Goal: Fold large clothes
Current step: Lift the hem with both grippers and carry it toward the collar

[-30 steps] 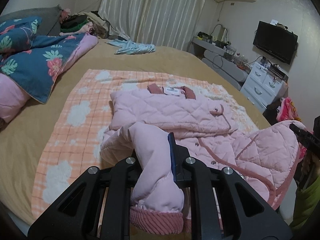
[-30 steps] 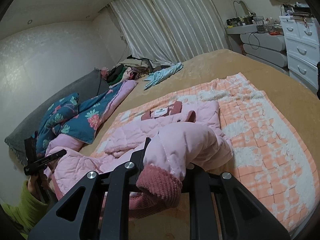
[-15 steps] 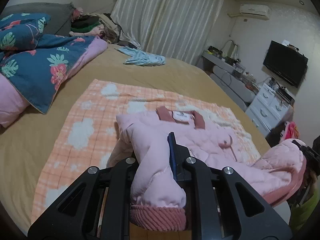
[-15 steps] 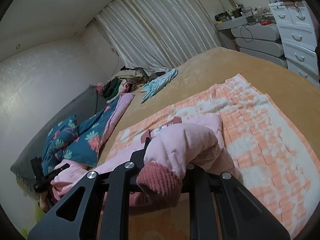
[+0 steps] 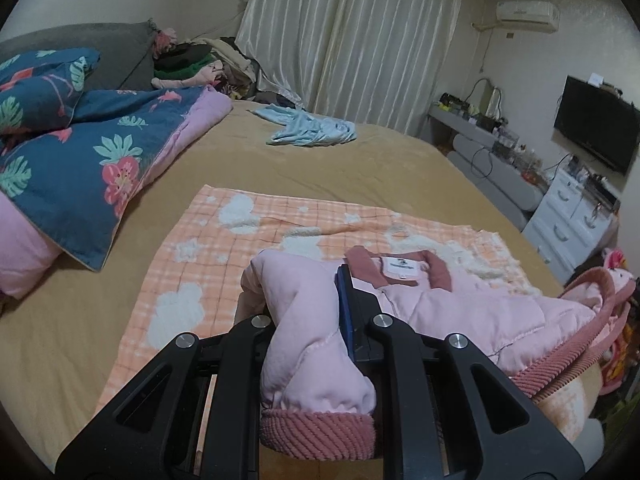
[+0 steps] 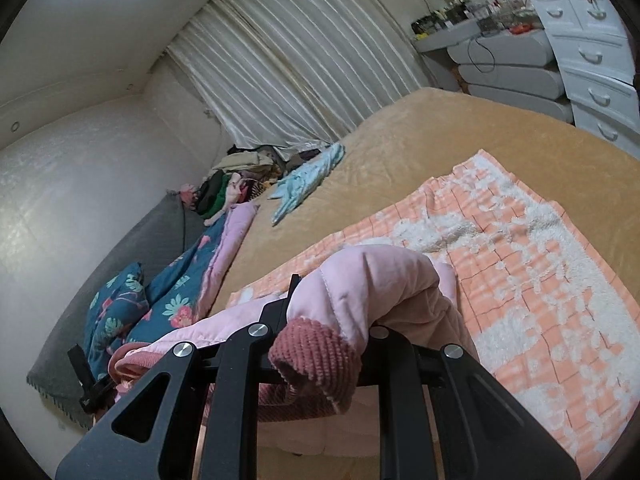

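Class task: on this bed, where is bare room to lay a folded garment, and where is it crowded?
Free: the tan bedspread between the orange blanket and the blue garment, and the blanket's right half. Crowded: the clothes pile and floral duvet; the pink jacket covers the blanket's near part.

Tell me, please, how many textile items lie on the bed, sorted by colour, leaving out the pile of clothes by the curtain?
Pink: 1, the quilted jacket, held in both claws
Orange and white: 1, the checked blanket
Light blue: 1, the crumpled garment
Dark blue floral: 1, the duvet
Total: 4
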A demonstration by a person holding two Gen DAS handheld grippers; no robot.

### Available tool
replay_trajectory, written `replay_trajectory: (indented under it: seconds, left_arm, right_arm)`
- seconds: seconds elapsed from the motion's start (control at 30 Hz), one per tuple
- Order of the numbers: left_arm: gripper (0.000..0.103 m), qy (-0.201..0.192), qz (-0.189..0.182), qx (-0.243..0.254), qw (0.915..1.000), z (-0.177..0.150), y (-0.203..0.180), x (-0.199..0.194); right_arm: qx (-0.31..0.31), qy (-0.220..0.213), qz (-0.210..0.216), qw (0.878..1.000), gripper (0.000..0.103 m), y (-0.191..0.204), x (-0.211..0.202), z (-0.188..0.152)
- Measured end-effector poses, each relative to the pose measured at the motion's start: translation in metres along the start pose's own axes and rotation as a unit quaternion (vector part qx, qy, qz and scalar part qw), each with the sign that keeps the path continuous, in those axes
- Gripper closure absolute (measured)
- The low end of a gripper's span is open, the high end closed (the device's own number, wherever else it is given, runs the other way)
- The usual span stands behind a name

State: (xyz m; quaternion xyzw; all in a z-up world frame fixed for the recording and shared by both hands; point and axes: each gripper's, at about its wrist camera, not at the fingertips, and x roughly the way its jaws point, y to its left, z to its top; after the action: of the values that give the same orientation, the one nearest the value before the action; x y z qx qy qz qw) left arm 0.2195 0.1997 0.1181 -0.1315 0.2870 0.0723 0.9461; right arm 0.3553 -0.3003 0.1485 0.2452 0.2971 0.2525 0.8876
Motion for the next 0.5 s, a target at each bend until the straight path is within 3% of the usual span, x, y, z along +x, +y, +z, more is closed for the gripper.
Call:
replay_trajectory:
  seconds: [0.27, 0.5]
  left_arm:
    - [0.093, 0.014, 0.021, 0.019, 0.9995, -0.002, 0.0, 0.041]
    - [0.093, 0.021, 0.027, 0.031, 0.999, -0.008, -0.001, 0.073]
  right_arm:
    - [0.021, 0.035, -0.024, 0.999, 0.087, -0.025, 0.046, 0.004]
    - [0.082, 0.056, -0.004, 0.995, 0.081, -0.061, 0.077, -0.001]
